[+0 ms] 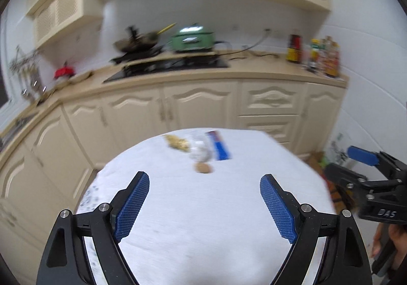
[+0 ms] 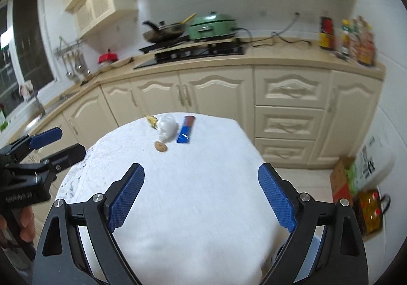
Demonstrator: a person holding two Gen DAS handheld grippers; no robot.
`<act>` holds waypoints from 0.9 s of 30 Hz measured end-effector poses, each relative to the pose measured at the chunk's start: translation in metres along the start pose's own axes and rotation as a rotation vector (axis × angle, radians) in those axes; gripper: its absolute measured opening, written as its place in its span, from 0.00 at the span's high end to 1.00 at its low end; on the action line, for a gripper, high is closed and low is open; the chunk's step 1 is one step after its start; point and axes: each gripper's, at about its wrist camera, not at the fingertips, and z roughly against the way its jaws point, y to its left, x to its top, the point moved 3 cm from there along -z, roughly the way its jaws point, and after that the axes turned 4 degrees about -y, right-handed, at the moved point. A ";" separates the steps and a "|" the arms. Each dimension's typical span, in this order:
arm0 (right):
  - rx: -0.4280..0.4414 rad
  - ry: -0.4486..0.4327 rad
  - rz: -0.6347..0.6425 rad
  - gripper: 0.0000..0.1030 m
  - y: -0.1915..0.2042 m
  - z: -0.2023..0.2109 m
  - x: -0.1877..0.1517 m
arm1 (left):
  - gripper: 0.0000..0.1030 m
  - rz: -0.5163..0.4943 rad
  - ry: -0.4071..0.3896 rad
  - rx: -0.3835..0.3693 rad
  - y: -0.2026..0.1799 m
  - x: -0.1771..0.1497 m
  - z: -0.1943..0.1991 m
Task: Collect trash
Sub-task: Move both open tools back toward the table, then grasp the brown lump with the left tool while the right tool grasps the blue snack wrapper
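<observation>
A round table with a white cloth (image 1: 203, 208) (image 2: 198, 196) carries trash at its far side: a blue wrapper (image 1: 220, 145) (image 2: 186, 129), a crumpled white bag (image 1: 199, 148) (image 2: 166, 128), a gold wrapper (image 1: 176, 142) (image 2: 151, 120) and a small round brown piece (image 1: 203, 168) (image 2: 161, 146). My left gripper (image 1: 204, 183) is open and empty over the near part of the table. My right gripper (image 2: 201, 175) is open and empty too. Each gripper shows in the other's view: the right gripper (image 1: 356, 160) and the left gripper (image 2: 66, 142).
Cream kitchen cabinets (image 2: 216, 91) and a counter stand behind the table, with a hob, a wok (image 2: 165, 30), a green cooker (image 2: 212, 24) and bottles (image 2: 348, 38). Boxes and an oil jug (image 2: 370, 211) stand on the floor at right.
</observation>
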 end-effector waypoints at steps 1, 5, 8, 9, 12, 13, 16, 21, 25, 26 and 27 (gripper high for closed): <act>0.000 0.008 0.005 0.10 0.002 -0.008 0.002 | 0.17 0.026 0.017 0.008 0.018 -0.001 -0.009; 0.007 0.054 0.022 0.10 0.004 -0.061 0.014 | 0.19 0.081 0.083 0.033 0.055 0.002 -0.043; 0.001 0.085 0.013 0.10 0.000 -0.099 0.021 | 0.19 0.116 0.130 0.012 0.063 0.003 -0.071; -0.003 0.091 0.009 0.10 -0.001 -0.111 0.023 | 0.19 0.123 0.147 -0.002 0.058 0.004 -0.082; -0.012 0.115 0.012 0.10 -0.002 -0.142 0.027 | 0.20 0.118 0.190 -0.026 0.055 0.002 -0.111; -0.023 0.127 0.014 0.10 -0.003 -0.156 0.028 | 0.24 0.104 0.211 -0.026 0.051 0.003 -0.125; -0.014 0.149 -0.008 0.10 -0.008 -0.180 0.030 | 0.30 0.068 0.263 -0.036 0.034 -0.001 -0.154; -0.004 0.197 -0.001 0.10 -0.007 -0.217 0.031 | 0.47 0.036 0.339 -0.024 0.034 -0.013 -0.194; 0.006 0.232 0.020 0.10 -0.001 -0.241 0.027 | 0.54 0.069 0.334 -0.073 0.029 0.009 -0.232; 0.008 0.245 0.027 0.10 0.002 -0.247 0.025 | 0.69 0.066 0.332 -0.115 0.029 0.008 -0.229; 0.011 0.257 0.038 0.10 0.005 -0.253 0.023 | 0.74 0.072 0.339 -0.145 0.029 0.013 -0.240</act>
